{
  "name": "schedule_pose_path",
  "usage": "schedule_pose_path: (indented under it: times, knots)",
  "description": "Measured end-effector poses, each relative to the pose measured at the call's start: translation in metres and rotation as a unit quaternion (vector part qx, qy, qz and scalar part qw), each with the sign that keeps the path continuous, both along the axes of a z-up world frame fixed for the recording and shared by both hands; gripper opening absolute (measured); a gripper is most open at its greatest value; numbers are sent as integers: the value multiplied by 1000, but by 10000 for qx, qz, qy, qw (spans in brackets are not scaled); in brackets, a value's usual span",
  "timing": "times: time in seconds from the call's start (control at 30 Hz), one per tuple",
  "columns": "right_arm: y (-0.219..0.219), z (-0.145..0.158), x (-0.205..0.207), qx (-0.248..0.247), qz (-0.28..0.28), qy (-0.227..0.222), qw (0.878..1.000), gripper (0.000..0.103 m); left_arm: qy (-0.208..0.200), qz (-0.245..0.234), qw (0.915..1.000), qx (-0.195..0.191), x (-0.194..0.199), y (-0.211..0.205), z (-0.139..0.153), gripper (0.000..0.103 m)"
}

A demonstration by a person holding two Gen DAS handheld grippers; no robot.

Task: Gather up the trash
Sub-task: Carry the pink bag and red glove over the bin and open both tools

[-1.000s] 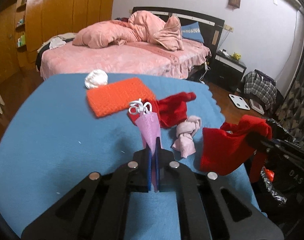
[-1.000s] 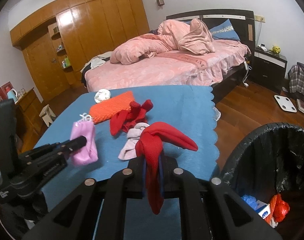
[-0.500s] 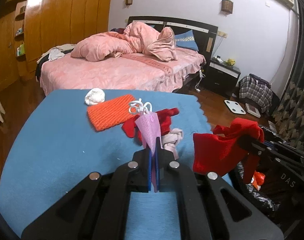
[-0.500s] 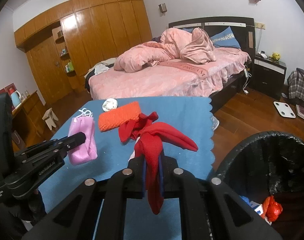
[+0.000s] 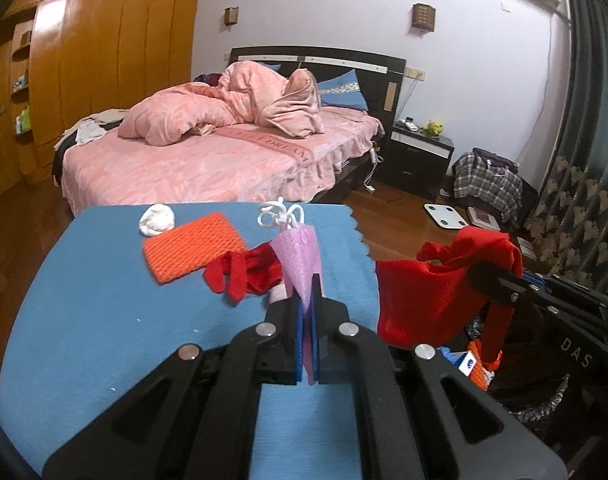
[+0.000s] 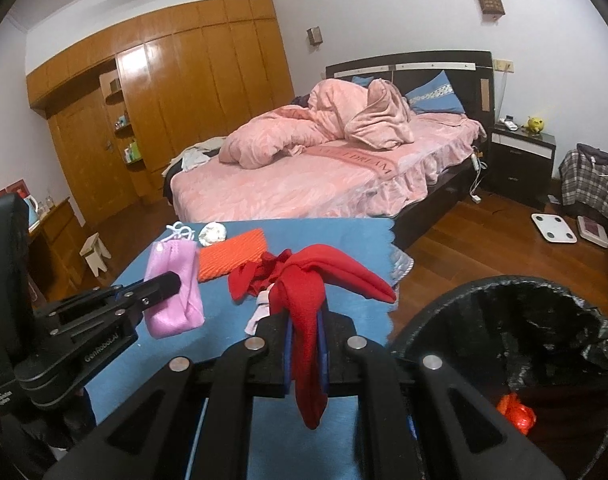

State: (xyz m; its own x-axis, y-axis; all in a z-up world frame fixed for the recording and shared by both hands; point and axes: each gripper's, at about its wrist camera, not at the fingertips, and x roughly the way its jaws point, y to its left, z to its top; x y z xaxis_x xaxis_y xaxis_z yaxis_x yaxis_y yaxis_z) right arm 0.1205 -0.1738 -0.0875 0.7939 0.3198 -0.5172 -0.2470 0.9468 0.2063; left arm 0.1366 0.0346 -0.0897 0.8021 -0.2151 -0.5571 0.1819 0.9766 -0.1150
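Right gripper (image 6: 304, 344) fingers clamped on red cloth (image 6: 304, 300), left gripper (image 5: 308, 328) fingers clamped on pink pouch (image 5: 300, 264), both above blue surface (image 5: 84, 320); bin (image 6: 503, 320) lies right, nearer right hand.

Bin (image 6: 503, 320) right of table (image 6: 343, 232), bed (image 6: 304, 184) behind.

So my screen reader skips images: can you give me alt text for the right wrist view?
The right hand-held gripper is shut on a red cloth beside an open black-lined trash bin. The left hand-held gripper holds a pink pouch over a blue table with more items; a pink bed stands behind.
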Motion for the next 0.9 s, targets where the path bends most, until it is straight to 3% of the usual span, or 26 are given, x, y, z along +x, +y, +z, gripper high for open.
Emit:
schedule_pose_path:
  times: [0.43,0.9]
  knots:
    - [-58,6,-18,-55,-519,-98,9986,10,-77,-584,9983,-9,-5,-49,9,2]
    - [-149,-1,-38,-326,-1385,16,9898,10,-92,-1594,9871,-130,1,-145,3,2]
